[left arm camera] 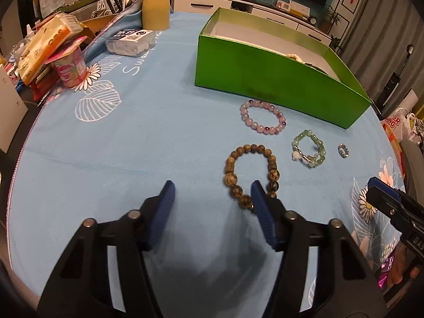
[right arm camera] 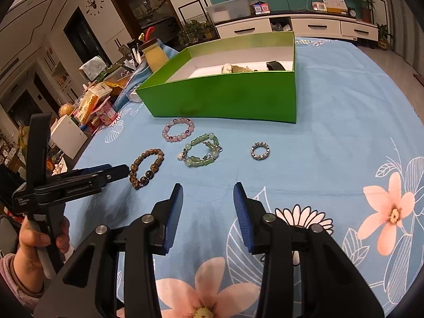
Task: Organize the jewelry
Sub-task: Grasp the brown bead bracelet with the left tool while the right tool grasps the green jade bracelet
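At the far left of the right wrist view, a hand [right arm camera: 39, 238] in a pink sleeve grips the handle of the left claw [right arm camera: 116, 171], whose tips reach toward the brown wooden-bead bracelet [right arm camera: 146, 168] lying on the blue flowered cloth of the bench [right arm camera: 331, 132]. Seen from the left wrist view, the left claw [left arm camera: 212, 196] stands partly open; its right finger [left arm camera: 261, 198] covers the near edge of that brown bracelet [left arm camera: 250, 175], while the left finger stands apart over bare cloth, and nothing is clamped. Whether the finger touches the beads cannot be told.

Right of the brown bracelet, toward the middle, a pink and purple bead bracelet [right arm camera: 178, 129] lies just before the green box [right arm camera: 225, 98], and a pale green bead bracelet [right arm camera: 202, 153] with metal links lies just below it. Further right, well apart, sits a small metal ring [right arm camera: 260, 151]. The box is open-topped with a white floor, and a few items rest at its far right end.

Low in the middle of the frame, the right claw [right arm camera: 209, 204] hangs moderately open over the cloth, holding nothing, near the jewelry but apart from it.
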The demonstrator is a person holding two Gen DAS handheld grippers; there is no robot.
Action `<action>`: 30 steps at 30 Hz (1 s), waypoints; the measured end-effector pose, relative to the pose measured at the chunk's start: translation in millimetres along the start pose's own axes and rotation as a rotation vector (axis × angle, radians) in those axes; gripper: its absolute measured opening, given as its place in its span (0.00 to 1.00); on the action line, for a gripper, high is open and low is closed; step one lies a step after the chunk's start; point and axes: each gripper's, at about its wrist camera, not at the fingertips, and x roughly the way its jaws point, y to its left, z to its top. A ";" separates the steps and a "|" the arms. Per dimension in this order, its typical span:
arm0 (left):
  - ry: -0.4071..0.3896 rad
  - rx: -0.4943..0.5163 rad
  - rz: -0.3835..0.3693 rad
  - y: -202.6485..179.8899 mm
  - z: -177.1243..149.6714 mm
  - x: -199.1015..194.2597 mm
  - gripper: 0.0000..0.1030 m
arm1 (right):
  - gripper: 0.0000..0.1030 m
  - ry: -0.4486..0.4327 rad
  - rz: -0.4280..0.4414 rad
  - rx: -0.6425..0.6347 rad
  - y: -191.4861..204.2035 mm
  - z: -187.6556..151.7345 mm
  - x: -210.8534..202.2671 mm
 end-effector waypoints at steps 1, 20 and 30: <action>0.001 0.000 0.002 -1.2 0.4 2.8 0.49 | 0.39 0.001 0.004 0.005 -0.3 0.4 1.3; -0.017 0.044 -0.060 -9.3 2.0 9.7 0.11 | 0.39 0.012 -0.099 -0.042 13.3 31.4 54.2; -0.035 -0.012 -0.140 6.5 2.9 -9.0 0.11 | 0.39 0.049 -0.149 -0.115 21.9 39.2 81.4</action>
